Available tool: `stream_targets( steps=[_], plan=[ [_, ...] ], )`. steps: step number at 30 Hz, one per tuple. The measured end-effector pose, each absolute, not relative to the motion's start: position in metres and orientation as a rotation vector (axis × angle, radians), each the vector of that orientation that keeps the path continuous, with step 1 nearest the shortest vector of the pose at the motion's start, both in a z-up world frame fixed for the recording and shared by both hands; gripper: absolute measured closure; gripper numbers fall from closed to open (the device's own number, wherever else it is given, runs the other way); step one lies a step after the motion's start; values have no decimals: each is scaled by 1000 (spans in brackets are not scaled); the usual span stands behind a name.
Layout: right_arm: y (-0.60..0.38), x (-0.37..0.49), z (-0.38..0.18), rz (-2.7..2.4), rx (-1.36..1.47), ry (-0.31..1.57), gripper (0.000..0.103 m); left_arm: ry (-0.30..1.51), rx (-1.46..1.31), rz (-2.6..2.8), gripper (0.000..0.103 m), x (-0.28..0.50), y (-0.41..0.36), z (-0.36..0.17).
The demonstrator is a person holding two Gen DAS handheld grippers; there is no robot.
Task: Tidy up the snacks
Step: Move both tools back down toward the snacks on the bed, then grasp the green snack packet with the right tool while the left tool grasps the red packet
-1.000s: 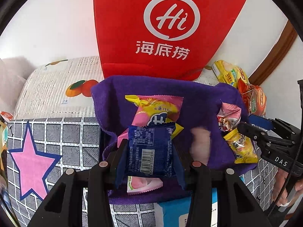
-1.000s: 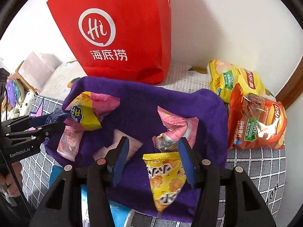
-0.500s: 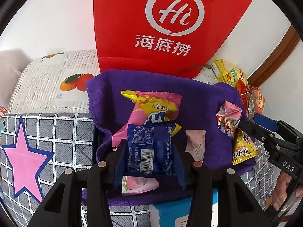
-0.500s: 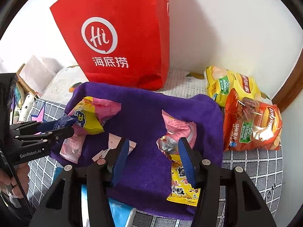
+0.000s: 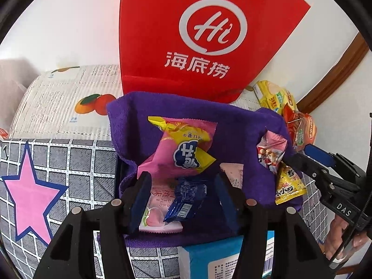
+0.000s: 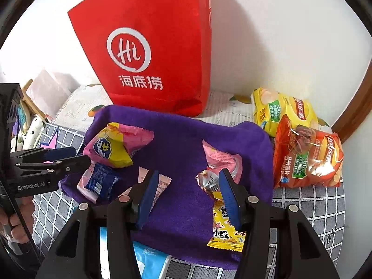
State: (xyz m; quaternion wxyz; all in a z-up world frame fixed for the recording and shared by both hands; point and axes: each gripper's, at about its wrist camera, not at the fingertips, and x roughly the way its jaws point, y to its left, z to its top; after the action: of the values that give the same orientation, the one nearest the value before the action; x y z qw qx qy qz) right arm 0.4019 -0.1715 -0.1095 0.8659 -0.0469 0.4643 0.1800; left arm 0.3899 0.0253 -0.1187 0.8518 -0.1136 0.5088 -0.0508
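Hidden under packets: a pale pink packet (image 5: 160, 211) lies mostly covered by the blue packet (image 5: 186, 196) and a pink-and-yellow bag (image 5: 183, 148); its print cannot be read.
Cut off: a light blue box (image 5: 216, 258) runs out of the lower edge in both views; the purple towel (image 6: 183, 139) covers its upper end.
Behind the finger: the yellow packet (image 6: 224, 230) is partly masked by the right gripper's (image 6: 189, 195) finger, as is the crumpled pink packet (image 6: 220, 165) above it.
Left gripper (image 5: 182, 197): jaws opening; the blue packet lies between them on the towel, no pad pressing it.
Right gripper: jaws released, holding nothing, over bare towel beside a small pale wrapper (image 6: 160, 182).
Snacks off the towel: a yellow chip bag (image 6: 283, 111) and an orange chip bag (image 6: 307, 158), touching, on the checked cloth by the wall.
Background: a red paper bag (image 6: 153, 46) stands upright just behind the towel.
Person: fingers (image 6: 14, 218) on the left gripper's handle, mostly out of frame.
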Motion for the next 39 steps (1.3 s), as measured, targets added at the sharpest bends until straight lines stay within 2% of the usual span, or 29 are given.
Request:
stream_targets(
  steps=[9,16,20,25,27,32,37,39],
  plan=[
    [-170,379,-75,373,-29,882,50,999,-199,-133,48,374,24,-88],
    [-179,321,-67,335,-29,816,52,966,-207,-177,47,363,24,-70],
    [-191,284,-81,307,-5,843,59,956,-183,-177,47,356,21,-62],
    [-207,234,-112,276,33,882,59,929,-179,-186,47,344,24,-49],
    [-212,220,-124,279,65,902,57,907,-165,-190,40,336,23,-41],
    [-213,196,-151,237,38,942,57,866,-145,-188,39,311,20,-27],
    [-207,187,-180,219,-13,971,57,874,-108,-184,38,276,24,-37],
    [-209,188,-188,183,-15,964,62,887,-103,-170,38,263,31,-46]
  ],
)
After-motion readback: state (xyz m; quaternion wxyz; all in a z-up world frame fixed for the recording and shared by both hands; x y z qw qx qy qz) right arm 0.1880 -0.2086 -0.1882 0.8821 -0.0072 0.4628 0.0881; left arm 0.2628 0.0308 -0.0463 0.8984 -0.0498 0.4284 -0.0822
